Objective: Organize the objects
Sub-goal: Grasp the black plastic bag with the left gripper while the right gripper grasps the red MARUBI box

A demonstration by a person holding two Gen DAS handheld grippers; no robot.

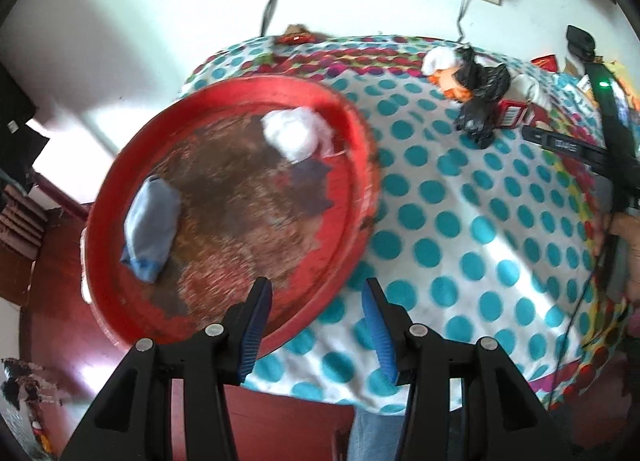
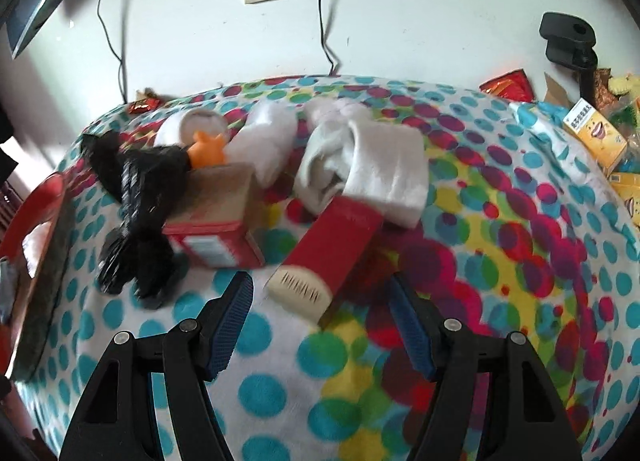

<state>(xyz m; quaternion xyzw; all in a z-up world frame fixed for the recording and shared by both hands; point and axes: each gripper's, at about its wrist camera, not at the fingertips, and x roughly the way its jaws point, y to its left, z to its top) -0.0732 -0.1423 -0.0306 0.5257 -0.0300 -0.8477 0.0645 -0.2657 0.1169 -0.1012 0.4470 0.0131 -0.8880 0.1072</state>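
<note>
Lying just ahead of the released, empty right claw (image 2: 322, 303), the red-and-cream rectangular box (image 2: 326, 263) rests on the dotted blanket (image 2: 480, 261), while the released left claw (image 1: 318, 315) overhangs the round red tray (image 1: 352, 133) holding a folded blue cloth (image 1: 152, 227) and a white crumpled cloth (image 1: 294, 133).

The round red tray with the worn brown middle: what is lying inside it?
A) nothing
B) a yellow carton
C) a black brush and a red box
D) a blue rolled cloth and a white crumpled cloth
D: in the left wrist view, the round red tray holds a blue rolled cloth near its left rim and a white crumpled cloth near its far side.
</note>
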